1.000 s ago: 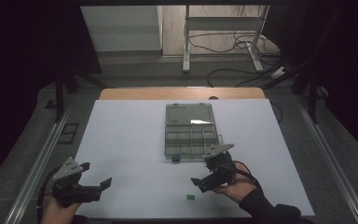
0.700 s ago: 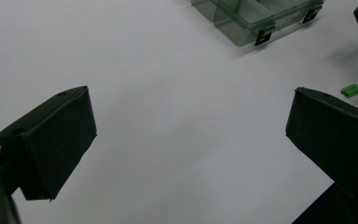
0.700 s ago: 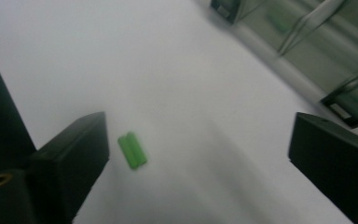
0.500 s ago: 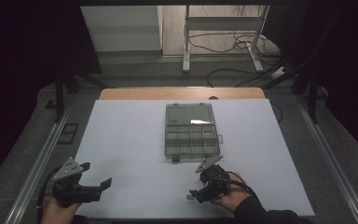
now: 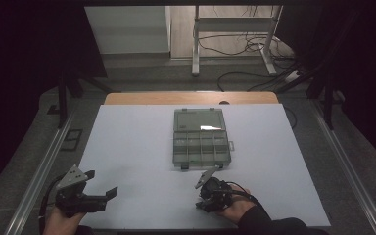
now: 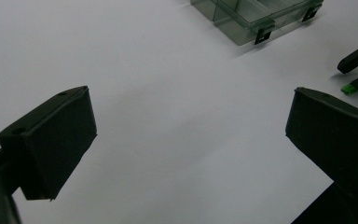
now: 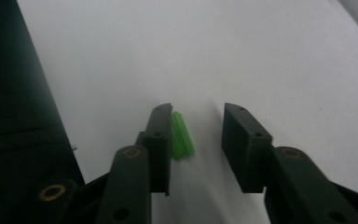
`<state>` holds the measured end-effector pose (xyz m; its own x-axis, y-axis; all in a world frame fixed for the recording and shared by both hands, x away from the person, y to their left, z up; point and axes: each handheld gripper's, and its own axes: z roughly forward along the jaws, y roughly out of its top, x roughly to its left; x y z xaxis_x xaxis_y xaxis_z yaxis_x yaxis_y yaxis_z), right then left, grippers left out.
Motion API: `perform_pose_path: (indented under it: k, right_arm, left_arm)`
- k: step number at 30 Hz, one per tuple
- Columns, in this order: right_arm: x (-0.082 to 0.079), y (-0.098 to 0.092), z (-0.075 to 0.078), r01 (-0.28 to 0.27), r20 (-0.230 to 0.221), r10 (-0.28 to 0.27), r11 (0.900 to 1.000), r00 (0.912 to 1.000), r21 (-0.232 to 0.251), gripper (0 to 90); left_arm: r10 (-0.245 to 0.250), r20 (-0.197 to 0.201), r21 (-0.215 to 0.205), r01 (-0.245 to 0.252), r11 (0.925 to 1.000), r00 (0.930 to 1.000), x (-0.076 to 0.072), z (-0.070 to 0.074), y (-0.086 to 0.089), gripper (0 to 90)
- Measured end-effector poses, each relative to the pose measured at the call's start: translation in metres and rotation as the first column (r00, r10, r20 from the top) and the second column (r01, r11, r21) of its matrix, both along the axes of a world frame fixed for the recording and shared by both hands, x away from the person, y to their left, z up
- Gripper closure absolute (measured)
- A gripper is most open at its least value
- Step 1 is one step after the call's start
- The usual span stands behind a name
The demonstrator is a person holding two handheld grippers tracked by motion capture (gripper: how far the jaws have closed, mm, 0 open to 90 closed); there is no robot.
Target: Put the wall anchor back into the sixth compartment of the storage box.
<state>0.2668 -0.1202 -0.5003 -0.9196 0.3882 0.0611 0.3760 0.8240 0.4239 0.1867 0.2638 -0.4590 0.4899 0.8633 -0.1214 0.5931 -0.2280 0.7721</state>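
Your right tongs (image 7: 196, 135), jaws just closing but not yet clamped, straddle the small green plastic piece (image 7: 182, 135) on the white desk (image 5: 127, 147), at six o'clock from the clear compartment box (image 5: 200, 139). Your left tongs (image 5: 98, 196) gape wide.

You're working in a lab or test room, not a home. Your table (image 5: 142, 147) carries a plain white sheet, dark curtains hang on both sides, and metal rails (image 5: 44, 166) run along the grey floor. Behind it, loose cables (image 5: 235, 41) trail under a white metal frame (image 5: 196, 44).
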Motion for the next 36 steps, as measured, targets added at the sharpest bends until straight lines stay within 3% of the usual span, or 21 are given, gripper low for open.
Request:
perform_pose_path:
  k: [2, 4, 15, 18, 25, 29, 36]
  right_arm:
    - [0.001, 0.001, 0.000, 0.001, 0.015, 0.000, 1.000, 0.9999, -0.013, 67.2]
    - [0.003, 0.001, 0.000, 0.006, 0.000, -0.006, 1.000, 1.0000, -0.007, 68.7]
    - [-0.001, 0.004, -0.002, -0.055, -0.005, 0.055, 0.998, 0.9985, -0.019, 79.6]
    - [-0.001, 0.003, -0.004, -0.071, 0.007, 0.072, 0.996, 0.9974, -0.052, 80.1]
    - [0.000, 0.004, -0.003, -0.058, 0.001, 0.058, 0.997, 0.9983, -0.053, 83.0]
    - [0.000, 0.002, 0.002, -0.073, 0.012, 0.073, 0.997, 0.9973, -0.022, 83.1]
    - [0.003, -0.002, 0.012, -0.049, 0.033, 0.048, 0.998, 0.9983, 0.034, 83.1]
  left_arm:
    - [0.000, 0.000, 0.000, 0.000, 1.0000, 1.0000, 0.000, 0.000, 0.000, 2.1]
    - [0.000, 0.000, 0.000, 0.000, 1.0000, 1.0000, 0.000, 0.000, 0.000, 2.1]
    - [0.001, -0.001, 0.000, -0.001, 1.0000, 1.0000, 0.000, 0.000, 0.000, 2.1]
    - [0.000, 0.000, -0.001, 0.000, 1.0000, 1.0000, 0.000, 0.000, 0.000, 2.1]
    - [0.001, 0.000, -0.001, -0.001, 1.0000, 1.0000, 0.000, 0.000, 0.000, 2.2]
    - [0.001, 0.000, 0.002, -0.001, 1.0000, 1.0000, 0.000, 0.000, 0.000, 2.1]
    - [0.002, -0.001, 0.008, -0.002, 1.0000, 1.0000, 0.000, 0.000, -0.001, 2.2]
